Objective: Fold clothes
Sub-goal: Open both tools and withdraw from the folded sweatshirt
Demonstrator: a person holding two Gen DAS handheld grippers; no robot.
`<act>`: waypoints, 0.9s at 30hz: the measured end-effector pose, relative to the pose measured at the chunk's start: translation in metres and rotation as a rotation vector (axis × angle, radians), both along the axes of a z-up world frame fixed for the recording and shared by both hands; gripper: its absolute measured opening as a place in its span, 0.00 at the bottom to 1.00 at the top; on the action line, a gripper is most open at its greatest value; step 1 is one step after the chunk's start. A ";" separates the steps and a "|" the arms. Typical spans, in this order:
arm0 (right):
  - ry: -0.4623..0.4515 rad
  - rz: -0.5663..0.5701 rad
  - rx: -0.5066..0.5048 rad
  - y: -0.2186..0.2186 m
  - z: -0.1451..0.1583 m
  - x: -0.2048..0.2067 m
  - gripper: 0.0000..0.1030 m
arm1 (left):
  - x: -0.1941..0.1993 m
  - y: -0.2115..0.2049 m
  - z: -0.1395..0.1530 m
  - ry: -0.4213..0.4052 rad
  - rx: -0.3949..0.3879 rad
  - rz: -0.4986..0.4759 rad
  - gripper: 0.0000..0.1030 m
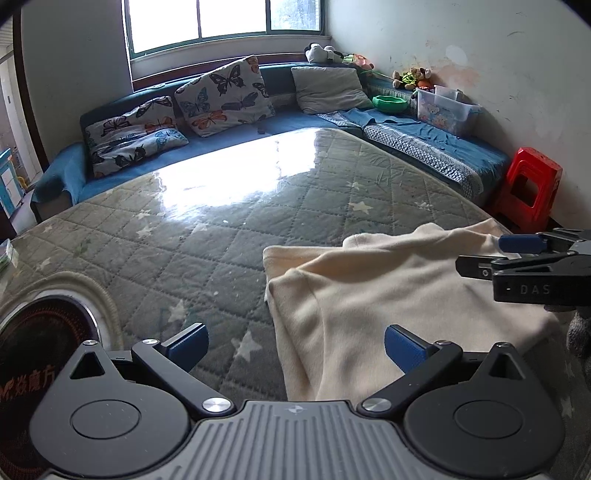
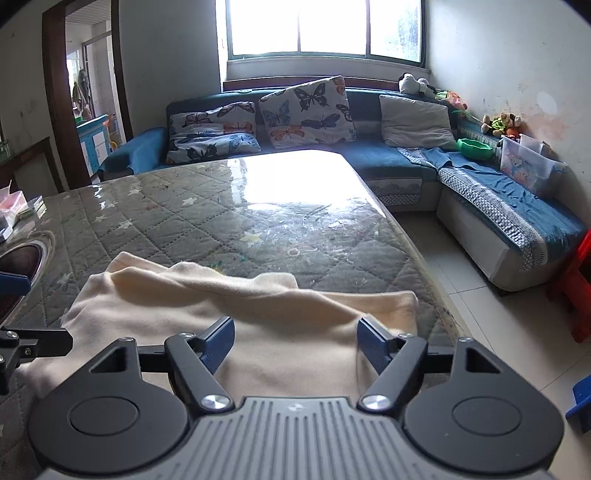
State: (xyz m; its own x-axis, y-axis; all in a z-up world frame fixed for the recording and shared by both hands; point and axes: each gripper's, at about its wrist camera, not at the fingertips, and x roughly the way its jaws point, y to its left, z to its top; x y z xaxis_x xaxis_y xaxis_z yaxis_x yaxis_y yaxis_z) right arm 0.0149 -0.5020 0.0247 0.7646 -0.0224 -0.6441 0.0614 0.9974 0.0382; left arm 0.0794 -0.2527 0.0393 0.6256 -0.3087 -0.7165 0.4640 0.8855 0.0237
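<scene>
Nearest the lens, we noted the left hand-held gripper (image 1: 295,350) with its blue pads spread wide and nothing pinched between them; its left pad sat over bare quilt and its right pad over the left edge of the cream garment (image 1: 388,306). We noted the right hand-held gripper (image 2: 295,343) parted likewise, hovering above the near half of the same garment, pads clear of the cloth as far as we could tell. No fabric was gripped by either one. The garment lay folded over on itself at the near right part of the tabletop (image 1: 166,229), one layer doubled on another with a soft ridge running across its far side, so we judged a fold freshly laid and both tools let go to leave it lying flat. Its right edge reached close to the tabletop's rim, which we thought could let cloth slide off if tugged that way. A dark round dish (image 1: 40,332) sat at the near left, apart from the garment. Beyond, the quilted star-patterned cover shone under a glossy sheet reflecting the window (image 2: 321,26). Farther back stood the blue corner sofa (image 2: 388,155) with butterfly cushions (image 2: 306,110), a grey cushion, a green bowl (image 2: 474,147), a clear storage box and soft toys. A red stool (image 1: 528,184) stood by the wall.
</scene>
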 end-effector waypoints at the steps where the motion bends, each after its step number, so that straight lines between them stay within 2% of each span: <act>1: -0.002 -0.001 0.003 0.000 0.001 -0.004 0.80 | -0.002 0.001 0.000 0.004 0.000 0.001 1.00; 10: -0.030 -0.016 -0.016 0.009 0.000 -0.049 0.84 | -0.021 0.008 -0.009 0.020 0.010 0.005 1.00; 16: -0.026 -0.075 -0.023 0.010 -0.008 -0.068 0.84 | -0.031 0.012 -0.013 0.003 0.038 0.004 1.00; 18: -0.034 -0.087 -0.011 0.011 -0.006 -0.073 0.86 | -0.034 0.016 -0.012 0.007 0.035 0.009 1.00; 20: -0.042 -0.099 -0.009 0.013 -0.005 -0.078 0.92 | -0.036 0.020 -0.012 0.008 0.034 0.021 1.00; 27: -0.043 -0.121 -0.030 0.023 -0.006 -0.091 0.97 | -0.047 0.031 -0.012 0.010 0.018 0.032 1.00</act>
